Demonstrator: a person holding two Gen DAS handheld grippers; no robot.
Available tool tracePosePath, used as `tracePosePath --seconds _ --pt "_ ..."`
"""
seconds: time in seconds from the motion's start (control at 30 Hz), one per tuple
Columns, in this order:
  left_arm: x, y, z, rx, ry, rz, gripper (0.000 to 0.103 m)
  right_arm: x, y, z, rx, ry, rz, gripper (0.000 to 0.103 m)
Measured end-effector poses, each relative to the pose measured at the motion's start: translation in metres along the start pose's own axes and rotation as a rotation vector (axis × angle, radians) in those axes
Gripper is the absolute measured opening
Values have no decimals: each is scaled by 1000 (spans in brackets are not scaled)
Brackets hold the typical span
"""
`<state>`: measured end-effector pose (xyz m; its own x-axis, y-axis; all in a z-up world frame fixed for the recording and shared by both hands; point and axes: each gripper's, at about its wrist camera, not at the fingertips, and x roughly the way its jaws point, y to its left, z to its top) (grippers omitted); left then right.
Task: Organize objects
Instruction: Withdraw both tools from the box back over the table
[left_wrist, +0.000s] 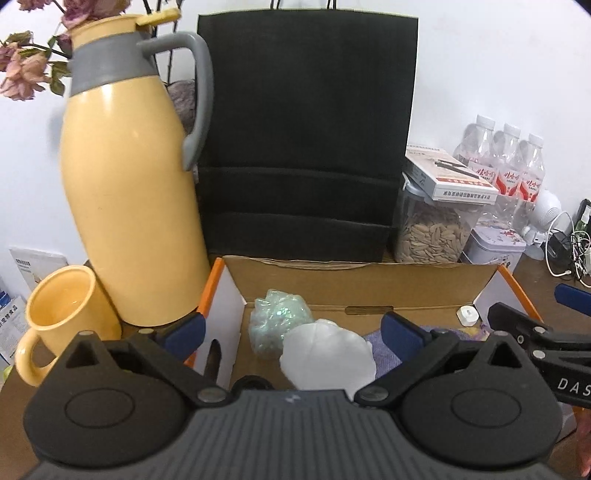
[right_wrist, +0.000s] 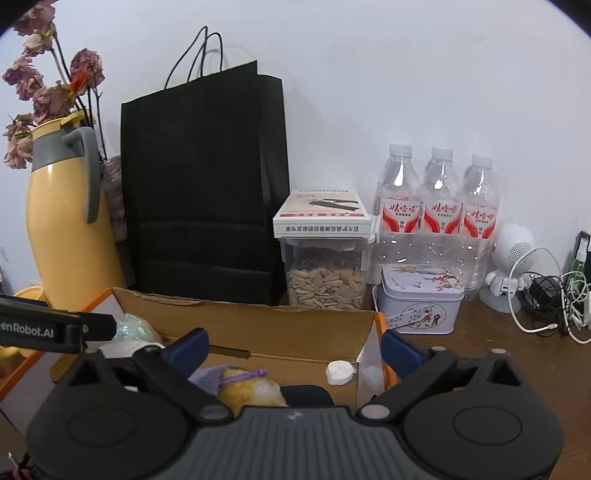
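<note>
cardboard box (right_wrist: 280, 332) on brown table (right_wrist: 480, 354), black bag (right_wrist: 199, 184) against white wall (right_wrist: 406, 74)

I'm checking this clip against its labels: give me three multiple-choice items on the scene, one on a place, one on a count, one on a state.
1. Where does the white booklet box lie?
A. on the lid of the seed jar
B. inside the cardboard box
C. on the decorated tin

2. How many water bottles stand by the wall?
A. two
B. three
C. five

3. How do the jaws of the left gripper stand?
A. shut on the white wad
B. shut, holding nothing
C. open, gripping nothing

Answers:
1 A, the booklet box rests flat on the clear jar of seeds, beside the black paper bag.
2 B, three capped bottles with red labels stand in a row.
3 C, the blue pads are wide apart above the white wad in the box.
</note>
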<state>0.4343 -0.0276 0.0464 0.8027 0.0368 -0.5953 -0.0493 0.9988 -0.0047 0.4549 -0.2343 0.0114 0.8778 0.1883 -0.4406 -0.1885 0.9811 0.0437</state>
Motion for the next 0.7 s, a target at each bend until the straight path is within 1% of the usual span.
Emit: tracePosePath --seconds 0.33,0.53,0.7 --pt "-58 11 -9 -14 -42 0 103 -58 21 3 -37 -42 -1 103" --pt "-99 23 -29 -24 -59 4 103 -99 38 -4 -53 -53 15 103" --pt "-127 35 -52 -36 -66 15 103 -132 50 -21 -69 -55 28 103"
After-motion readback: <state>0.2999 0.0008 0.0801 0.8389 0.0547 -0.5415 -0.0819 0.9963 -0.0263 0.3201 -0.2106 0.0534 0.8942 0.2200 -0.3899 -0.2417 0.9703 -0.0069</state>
